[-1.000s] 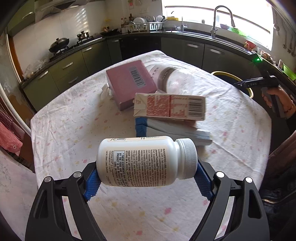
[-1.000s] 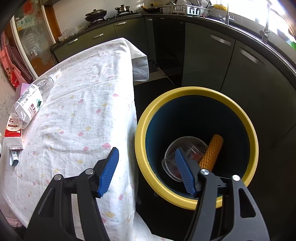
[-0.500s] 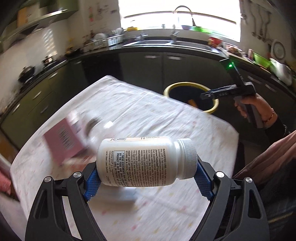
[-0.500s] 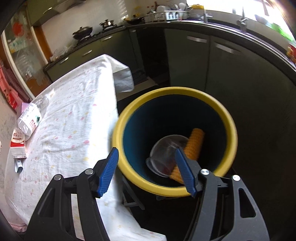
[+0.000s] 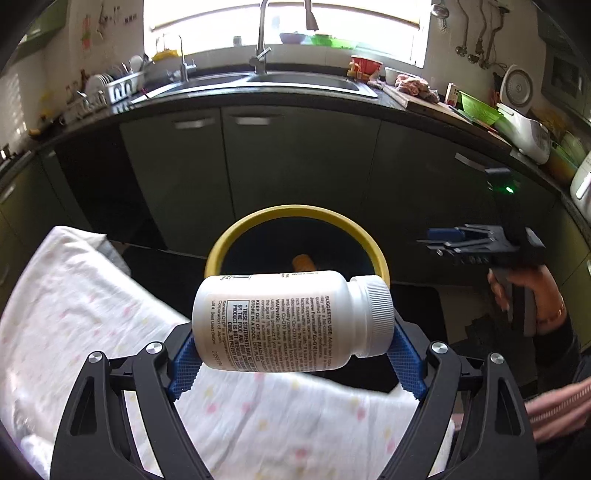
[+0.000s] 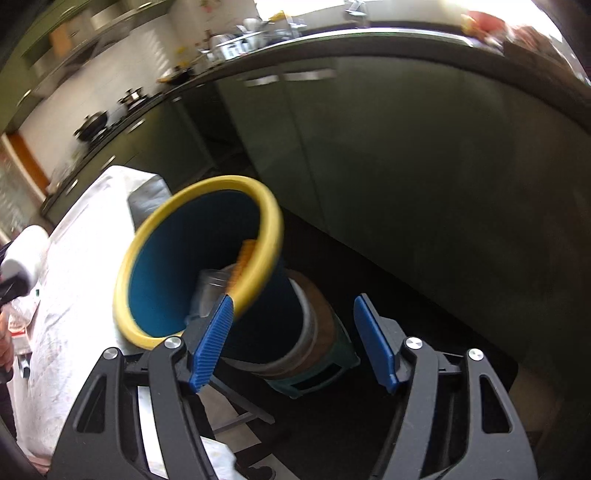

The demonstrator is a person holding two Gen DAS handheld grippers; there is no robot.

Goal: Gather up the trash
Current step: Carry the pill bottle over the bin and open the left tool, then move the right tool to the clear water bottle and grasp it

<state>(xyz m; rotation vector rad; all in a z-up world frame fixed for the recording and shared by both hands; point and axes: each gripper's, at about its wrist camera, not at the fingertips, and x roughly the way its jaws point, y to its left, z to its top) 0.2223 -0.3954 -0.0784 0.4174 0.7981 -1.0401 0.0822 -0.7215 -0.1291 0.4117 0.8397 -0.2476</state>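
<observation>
In the left wrist view, the left gripper (image 5: 291, 347) has its blue pads clamped on the two ends of a white plastic pill bottle with a ribbed screw cap (image 5: 291, 319), held sideways above the edge of the white floral tablecloth (image 5: 92, 314), short of the yellow-rimmed, dark blue round bin (image 5: 295, 218); released from here, I judge it would hit the rim or the cloth and roll away. In the right wrist view, the right gripper (image 6: 291, 339) hangs empty, fingers apart, beside that bin, where an orange corn cob (image 6: 243, 258) and a clear plastic cup (image 6: 210, 284) already lie, close enough that a careless swing could knock it.

We see a steel sink (image 5: 295, 83) with a tall faucet (image 5: 263, 33) at the far counter. A dish rack (image 5: 122, 86) stands to its left. A green colander (image 5: 480, 107) sits far right.
</observation>
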